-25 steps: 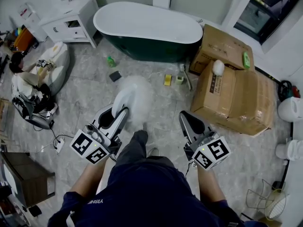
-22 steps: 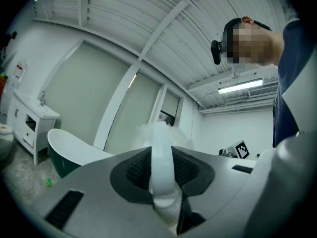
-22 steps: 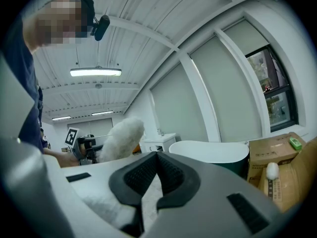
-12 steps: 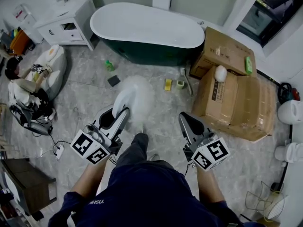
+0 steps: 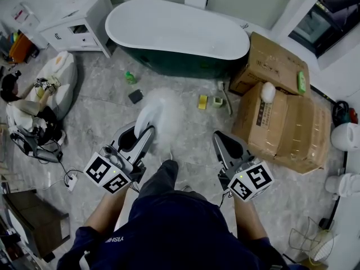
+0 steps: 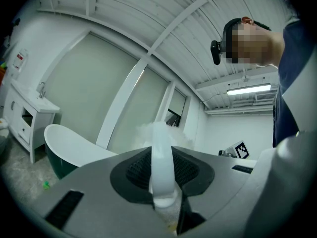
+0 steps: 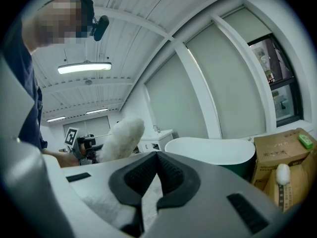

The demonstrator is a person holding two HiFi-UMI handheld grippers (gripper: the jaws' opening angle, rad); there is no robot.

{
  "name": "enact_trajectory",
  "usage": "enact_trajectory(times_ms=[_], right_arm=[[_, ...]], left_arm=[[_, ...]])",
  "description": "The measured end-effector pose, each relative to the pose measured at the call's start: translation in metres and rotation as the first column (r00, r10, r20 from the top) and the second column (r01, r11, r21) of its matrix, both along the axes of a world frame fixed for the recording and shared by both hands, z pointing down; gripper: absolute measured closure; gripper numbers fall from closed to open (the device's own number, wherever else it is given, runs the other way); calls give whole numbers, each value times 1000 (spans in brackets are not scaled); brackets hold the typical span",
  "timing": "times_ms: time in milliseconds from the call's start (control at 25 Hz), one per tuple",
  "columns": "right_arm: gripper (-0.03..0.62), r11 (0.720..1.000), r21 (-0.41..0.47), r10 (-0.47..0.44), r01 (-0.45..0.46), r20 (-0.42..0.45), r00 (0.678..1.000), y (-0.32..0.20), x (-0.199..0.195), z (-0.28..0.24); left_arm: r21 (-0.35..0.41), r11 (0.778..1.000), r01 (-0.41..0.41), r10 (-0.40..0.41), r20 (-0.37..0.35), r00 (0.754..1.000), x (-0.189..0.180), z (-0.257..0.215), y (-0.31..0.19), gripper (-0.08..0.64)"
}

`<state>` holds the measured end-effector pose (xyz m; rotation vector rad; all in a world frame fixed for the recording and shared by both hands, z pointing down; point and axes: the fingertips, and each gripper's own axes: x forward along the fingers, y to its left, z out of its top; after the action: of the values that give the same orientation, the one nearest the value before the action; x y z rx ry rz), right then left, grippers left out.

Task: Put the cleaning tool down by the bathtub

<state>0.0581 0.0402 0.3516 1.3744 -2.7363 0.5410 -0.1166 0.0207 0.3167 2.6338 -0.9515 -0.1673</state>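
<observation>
White and fluffy, the cleaning tool [image 5: 160, 116] projects ahead of my left gripper [image 5: 139, 133], whose jaws clamp its pale handle. My right gripper [image 5: 223, 140] is closed on nothing. I judge the carry toward the bathtub [image 5: 177, 30] incomplete. Next: approach, lower the tool to the floor [image 5: 185, 89] beside it, release.

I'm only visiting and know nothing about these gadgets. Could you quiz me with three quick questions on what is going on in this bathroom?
1. True or false: the white fluffy duster with a translucent handle is held by the left gripper.
2. In the head view, what stands just right of the white oval bathtub with a dark green outside? A) brown cardboard boxes B) a ladder C) a bicycle
3. Fill in: the right gripper holds ____.

Key: 1 true; 2 A; 3 nothing.
</observation>
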Motion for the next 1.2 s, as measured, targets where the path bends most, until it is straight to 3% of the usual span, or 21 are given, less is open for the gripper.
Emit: enact_trajectory(times_ms=[840, 1200], right_arm=[[588, 998, -49, 38, -39, -16, 999, -156, -46, 8], [589, 996, -52, 66, -67, -22, 998, -194, -49, 12]], left_arm=[[-40, 997, -61, 61, -7, 998, -41, 11, -163, 453], [-41, 996, -76, 76, -7, 997, -51, 19, -204, 453]])
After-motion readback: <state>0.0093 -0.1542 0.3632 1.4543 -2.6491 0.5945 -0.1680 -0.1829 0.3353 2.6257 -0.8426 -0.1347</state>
